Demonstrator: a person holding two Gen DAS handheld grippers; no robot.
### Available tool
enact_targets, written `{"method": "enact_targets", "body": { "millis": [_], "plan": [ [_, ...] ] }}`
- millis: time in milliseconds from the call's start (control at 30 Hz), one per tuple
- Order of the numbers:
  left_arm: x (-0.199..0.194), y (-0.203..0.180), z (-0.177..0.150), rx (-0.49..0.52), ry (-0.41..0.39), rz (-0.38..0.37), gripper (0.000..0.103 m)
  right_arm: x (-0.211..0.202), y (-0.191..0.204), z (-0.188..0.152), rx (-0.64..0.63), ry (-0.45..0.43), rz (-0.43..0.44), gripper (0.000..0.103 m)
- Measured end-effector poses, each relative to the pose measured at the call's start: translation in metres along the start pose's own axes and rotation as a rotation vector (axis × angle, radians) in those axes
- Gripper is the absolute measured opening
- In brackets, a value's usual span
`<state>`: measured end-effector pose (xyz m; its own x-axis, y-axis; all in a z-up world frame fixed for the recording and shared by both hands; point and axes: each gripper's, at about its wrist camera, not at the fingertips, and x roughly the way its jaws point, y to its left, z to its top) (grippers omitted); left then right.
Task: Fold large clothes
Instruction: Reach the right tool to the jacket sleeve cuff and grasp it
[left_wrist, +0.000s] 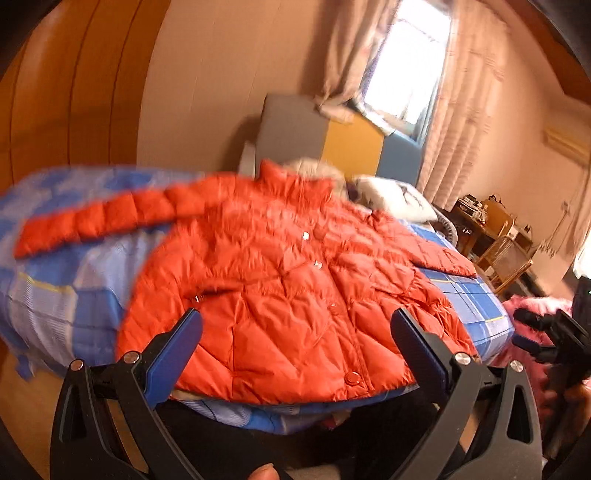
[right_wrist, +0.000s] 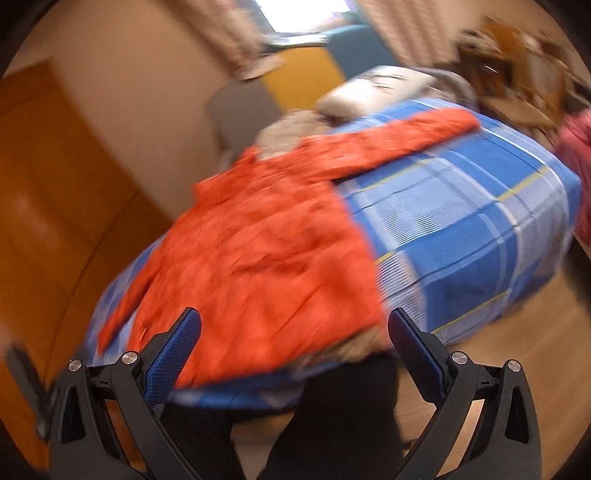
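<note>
Jacket (left_wrist: 280, 280) spread flat, front up, on bed (left_wrist: 55, 295), sleeves out left and right: laid ready for folding, none begun. Left gripper (left_wrist: 295, 332) and right gripper (right_wrist: 293, 325) both wide apart, empty, above near hem, probably positioning to grasp.

A white pillow (left_wrist: 397, 197) lies on the blue plaid bedsheet (right_wrist: 461, 218) below a curtained window (left_wrist: 406, 66).

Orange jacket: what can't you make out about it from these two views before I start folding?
- Orange jacket hem: in the right wrist view, motion blur smears it.
- Left sleeve cuff: blurred in the left wrist view.
- Jacket's underside: hidden against the blue checked bedspread.
- Snaps: fastened or not, too small to tell.
</note>
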<state>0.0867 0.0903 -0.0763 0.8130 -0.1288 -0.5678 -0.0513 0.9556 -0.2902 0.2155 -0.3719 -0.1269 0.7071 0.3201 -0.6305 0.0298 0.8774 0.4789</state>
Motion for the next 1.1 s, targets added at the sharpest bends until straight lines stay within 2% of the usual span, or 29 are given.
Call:
{"method": "enact_targets", "body": {
  "millis": [67, 133, 200, 233, 367, 433, 500, 533, 600, 667, 833, 933, 1000, 1100],
  "plan": [
    [0.019, 0.007, 0.004, -0.002, 0.034, 0.063, 0.101, 0.016, -0.013, 0.022, 0.047, -0.014, -0.049, 0.1],
    [0.038, 0.014, 0.007, -0.006, 0.055, 0.074, 0.101, 0.039, -0.026, 0.045, 0.083, -0.014, -0.089, 0.1],
    [0.057, 0.017, 0.01, 0.001, 0.096, 0.14, 0.101, 0.062, -0.035, 0.06, 0.085, -0.003, -0.184, 0.1],
    [0.062, 0.022, 0.013, -0.014, 0.105, 0.154, 0.101, 0.069, -0.041, 0.065, 0.088, -0.001, -0.197, 0.1],
    [0.088, 0.039, 0.029, -0.068, 0.133, 0.129, 0.101, 0.105, -0.07, 0.096, 0.135, 0.011, -0.261, 0.1],
    [0.098, 0.043, 0.039, -0.044, 0.129, 0.13, 0.101, 0.124, -0.084, 0.117, 0.165, 0.016, -0.3, 0.1],
    [0.111, 0.044, 0.049, 0.009, 0.136, 0.182, 0.101, 0.141, -0.095, 0.137, 0.184, 0.015, -0.326, 0.1],
    [0.119, 0.044, 0.054, 0.041, 0.136, 0.242, 0.101, 0.148, -0.099, 0.146, 0.186, 0.012, -0.361, 0.099],
    [0.131, 0.046, 0.062, 0.06, 0.142, 0.342, 0.101, 0.163, -0.11, 0.164, 0.219, 0.012, -0.397, 0.091],
    [0.145, 0.054, 0.073, 0.019, 0.145, 0.328, 0.101, 0.177, -0.12, 0.178, 0.242, 0.016, -0.428, 0.084],
    [0.182, 0.069, 0.089, -0.062, 0.181, 0.368, 0.101, 0.208, -0.146, 0.209, 0.329, 0.01, -0.508, 0.073],
    [0.199, 0.07, 0.093, -0.034, 0.193, 0.402, 0.101, 0.222, -0.162, 0.224, 0.376, 0.01, -0.542, 0.07],
    [0.211, 0.071, 0.093, -0.021, 0.207, 0.414, 0.101, 0.23, -0.169, 0.231, 0.397, 0.009, -0.558, 0.059],
    [0.224, 0.074, 0.09, -0.016, 0.227, 0.425, 0.101, 0.238, -0.178, 0.24, 0.411, -0.007, -0.58, 0.054]
  ]
}}
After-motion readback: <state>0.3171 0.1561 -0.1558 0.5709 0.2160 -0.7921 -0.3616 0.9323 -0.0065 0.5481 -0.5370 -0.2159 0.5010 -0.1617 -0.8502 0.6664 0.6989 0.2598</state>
